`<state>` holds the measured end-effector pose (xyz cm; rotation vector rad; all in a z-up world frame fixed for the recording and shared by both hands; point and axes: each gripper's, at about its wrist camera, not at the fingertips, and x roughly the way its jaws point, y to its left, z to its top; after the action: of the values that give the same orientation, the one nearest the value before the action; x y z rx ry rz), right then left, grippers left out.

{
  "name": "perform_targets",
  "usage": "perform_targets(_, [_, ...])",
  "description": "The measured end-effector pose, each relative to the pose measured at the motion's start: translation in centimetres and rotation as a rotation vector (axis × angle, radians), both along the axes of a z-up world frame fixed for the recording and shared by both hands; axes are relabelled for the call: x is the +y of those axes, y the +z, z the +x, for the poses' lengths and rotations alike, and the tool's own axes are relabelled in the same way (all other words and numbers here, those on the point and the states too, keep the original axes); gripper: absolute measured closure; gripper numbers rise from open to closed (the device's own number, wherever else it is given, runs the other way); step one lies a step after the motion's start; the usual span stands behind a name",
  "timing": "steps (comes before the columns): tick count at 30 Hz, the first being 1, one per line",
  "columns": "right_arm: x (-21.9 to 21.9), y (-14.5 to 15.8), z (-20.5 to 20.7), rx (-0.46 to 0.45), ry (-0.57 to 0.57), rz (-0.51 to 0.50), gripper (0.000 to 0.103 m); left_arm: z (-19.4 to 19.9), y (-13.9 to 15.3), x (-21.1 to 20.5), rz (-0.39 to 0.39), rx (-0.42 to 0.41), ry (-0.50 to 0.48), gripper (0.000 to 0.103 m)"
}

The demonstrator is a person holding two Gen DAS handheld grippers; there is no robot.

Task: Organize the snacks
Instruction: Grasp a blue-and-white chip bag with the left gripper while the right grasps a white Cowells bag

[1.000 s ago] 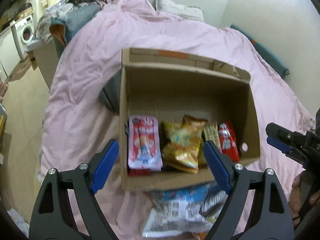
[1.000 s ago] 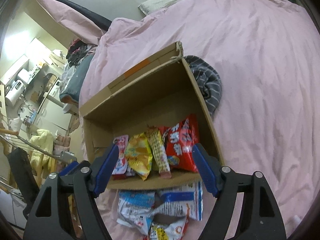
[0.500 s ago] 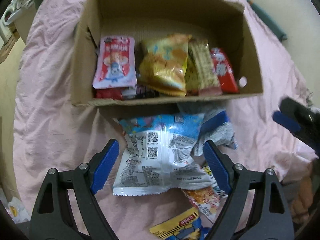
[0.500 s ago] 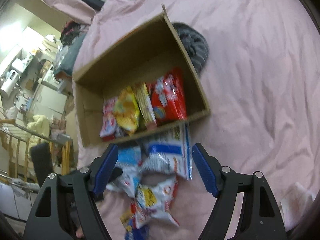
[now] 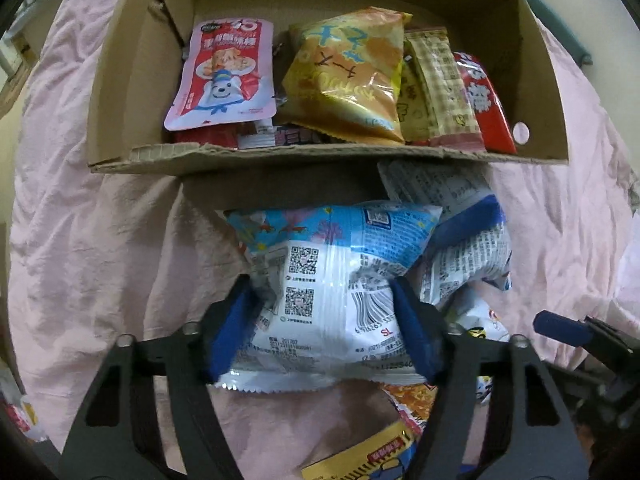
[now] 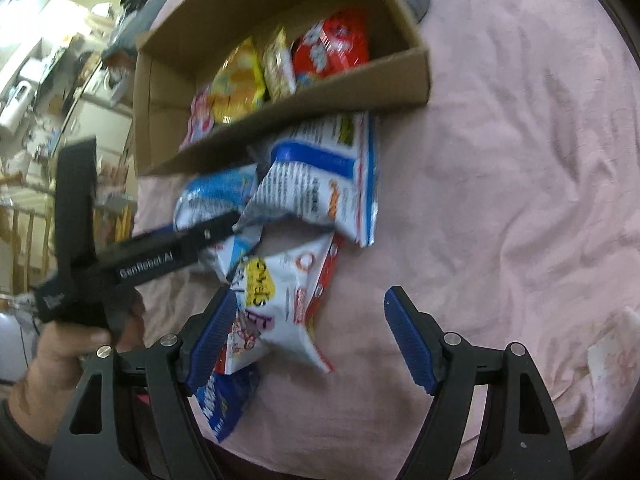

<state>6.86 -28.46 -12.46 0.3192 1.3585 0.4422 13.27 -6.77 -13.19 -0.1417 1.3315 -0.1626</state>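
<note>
On the pink bed (image 5: 100, 240), just in front of the cardboard box (image 5: 320, 156), the left gripper (image 5: 324, 332) has just been closing and now pinches a puffy white and blue snack bag (image 5: 320, 280). That bag is slippery and full of air, so it could slide out or pop. The right gripper (image 6: 304, 340) is spread wide, holding nothing, over a white snack bag (image 6: 280, 300). Inside the box stand a pink pouch (image 5: 224, 76), a yellow bag (image 5: 348, 76), a checked packet (image 5: 436, 92) and a red bag (image 5: 488, 108).
</note>
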Motion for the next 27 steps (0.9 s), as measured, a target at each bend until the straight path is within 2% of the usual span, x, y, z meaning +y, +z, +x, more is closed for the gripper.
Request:
perform_targets(4, [1.6,-0.6,-0.3,0.015,0.065,-0.008,0.024,-1.1,0.5,-0.6,0.032,-0.031,-0.047,0.054])
perform_targets(6, [2.5,-0.9,-0.4,0.019,0.089,-0.017,0.024,-1.6,1.3,-0.6,0.043,-0.046,-0.047,0.055])
perform_targets(11, [4.7,-1.9,-0.5,0.026,0.153,-0.072,0.024,-3.8,3.1,1.0,0.038,-0.073,0.001,0.055])
perform_targets(17, [6.5,-2.5,-0.1,0.017,0.191,-0.076,0.024,-7.0,5.4,4.0,0.056,-0.112,0.06,0.055])
perform_targets(18, [6.5,-2.5,0.0,0.02,0.192,-0.08,0.026,-7.0,5.6,4.2,0.064,-0.119,0.068,0.055])
perform_targets(19, [6.7,-2.7,0.0,0.022,0.197,-0.089,0.035,-7.0,5.9,4.5,0.07,-0.125,0.078,0.055])
perform_targets(22, [7.2,-2.6,-0.1,0.01,0.212,-0.112,0.047,-7.0,6.5,5.1,0.079,-0.134,0.107,0.055])
perform_targets(25, [6.7,-1.5,-0.4,-0.015,0.212,-0.121,0.05,-7.3,7.6,5.8,0.087,-0.142,0.126,0.055])
perform_targets(27, [5.6,-0.8,-0.8,-0.01,0.201,-0.09,0.051,-7.4,8.3,6.0,0.094,-0.155,0.13,0.055])
